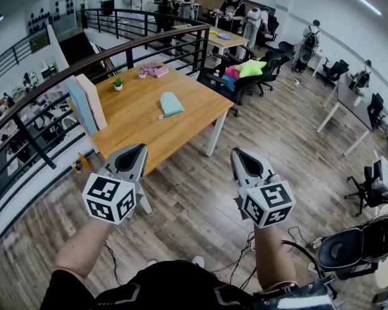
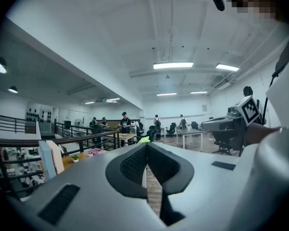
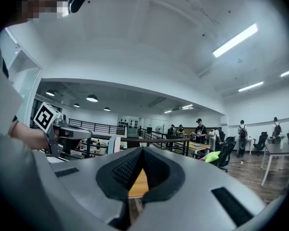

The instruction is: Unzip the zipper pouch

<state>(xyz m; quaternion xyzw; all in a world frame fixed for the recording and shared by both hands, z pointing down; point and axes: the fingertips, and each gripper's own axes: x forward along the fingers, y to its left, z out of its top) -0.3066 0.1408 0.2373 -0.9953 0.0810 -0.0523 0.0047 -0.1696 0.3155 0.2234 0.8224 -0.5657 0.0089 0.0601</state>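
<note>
A light teal zipper pouch [image 1: 171, 103] lies flat on the wooden table [image 1: 136, 118], near its middle, well ahead of both grippers. My left gripper [image 1: 137, 152] is held level over the floor just short of the table's near corner, jaws shut with nothing between them. My right gripper [image 1: 241, 157] hangs level to the right, over bare floor, also shut and empty. In the left gripper view the left gripper [image 2: 146, 146] shows its pads pressed together; in the right gripper view the right gripper [image 3: 141, 151] shows the same. The pouch is not visible in either gripper view.
On the table stand two upright boards [image 1: 87, 102] at the left, a small potted plant [image 1: 118, 83] and a pink item [image 1: 155, 69] at the far end. A black railing [image 1: 64, 76] runs behind. Office chairs [image 1: 246, 76] and several people [image 1: 231, 8] are beyond.
</note>
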